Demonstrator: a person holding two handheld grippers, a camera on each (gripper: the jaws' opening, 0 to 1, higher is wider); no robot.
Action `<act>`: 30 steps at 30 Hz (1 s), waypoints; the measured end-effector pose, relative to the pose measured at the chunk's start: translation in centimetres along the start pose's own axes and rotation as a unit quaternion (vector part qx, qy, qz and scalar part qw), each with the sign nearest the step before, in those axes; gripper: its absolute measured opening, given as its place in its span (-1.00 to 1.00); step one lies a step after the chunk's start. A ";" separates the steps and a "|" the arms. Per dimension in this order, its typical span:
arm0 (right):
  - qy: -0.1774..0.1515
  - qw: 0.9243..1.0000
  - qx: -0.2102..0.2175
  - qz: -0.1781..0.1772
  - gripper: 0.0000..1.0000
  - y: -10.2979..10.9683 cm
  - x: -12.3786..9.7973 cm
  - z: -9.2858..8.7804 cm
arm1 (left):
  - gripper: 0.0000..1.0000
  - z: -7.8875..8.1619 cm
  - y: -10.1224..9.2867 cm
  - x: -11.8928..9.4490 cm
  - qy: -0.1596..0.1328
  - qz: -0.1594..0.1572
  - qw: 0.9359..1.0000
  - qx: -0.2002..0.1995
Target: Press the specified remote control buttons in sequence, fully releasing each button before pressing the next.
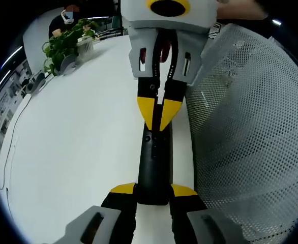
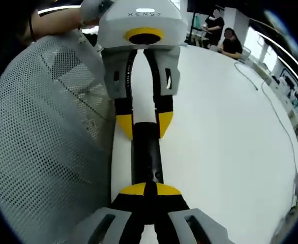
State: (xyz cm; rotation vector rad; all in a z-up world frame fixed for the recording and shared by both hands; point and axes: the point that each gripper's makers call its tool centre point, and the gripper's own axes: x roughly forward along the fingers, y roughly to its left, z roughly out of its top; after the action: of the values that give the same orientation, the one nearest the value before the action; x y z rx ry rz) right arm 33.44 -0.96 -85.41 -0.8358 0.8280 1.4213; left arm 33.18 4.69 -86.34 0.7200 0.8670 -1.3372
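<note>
Lying lengthwise on the white table [image 1: 78, 152], the black remote control [image 1: 153, 168] is being clamped at its near end between the left hand-held gripper [image 1: 153, 192] tips; the right hand-held gripper [image 1: 159, 114], coming in from 12 o'clock, is resting closed, tips together, on the remote's far end; a grey mesh chair back [image 1: 250, 137] is standing at 3 o'clock; a potted plant [image 1: 65, 46] is sitting at 11 o'clock.

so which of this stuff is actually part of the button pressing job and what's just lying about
Part of the job:
- remote control
- left gripper, jaws clamping the remote's end
- right gripper, tips shut over the remote

Lying about:
- mesh chair back
- potted plant
- cable
</note>
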 end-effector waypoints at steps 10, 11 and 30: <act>0.005 1.000 -0.019 0.016 -0.92 0.1 0.0 -0.2 | -0.51 0.0 0.0 0.0 -0.001 -0.001 1.000 0.007; 0.008 1.000 -0.020 0.016 -0.92 0.1 0.0 -0.2 | -0.51 0.0 0.0 0.0 0.000 -0.001 1.000 0.009; 0.022 0.999 -0.014 0.028 -0.87 0.2 -0.3 -0.7 | -0.51 -0.1 0.0 0.1 0.014 -0.002 0.999 0.030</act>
State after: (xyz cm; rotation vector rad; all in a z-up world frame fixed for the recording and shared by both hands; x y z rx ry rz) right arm 33.21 -1.74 -85.48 -0.8746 0.8723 1.4713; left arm 33.16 4.69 -86.45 0.7854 0.8534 -1.3646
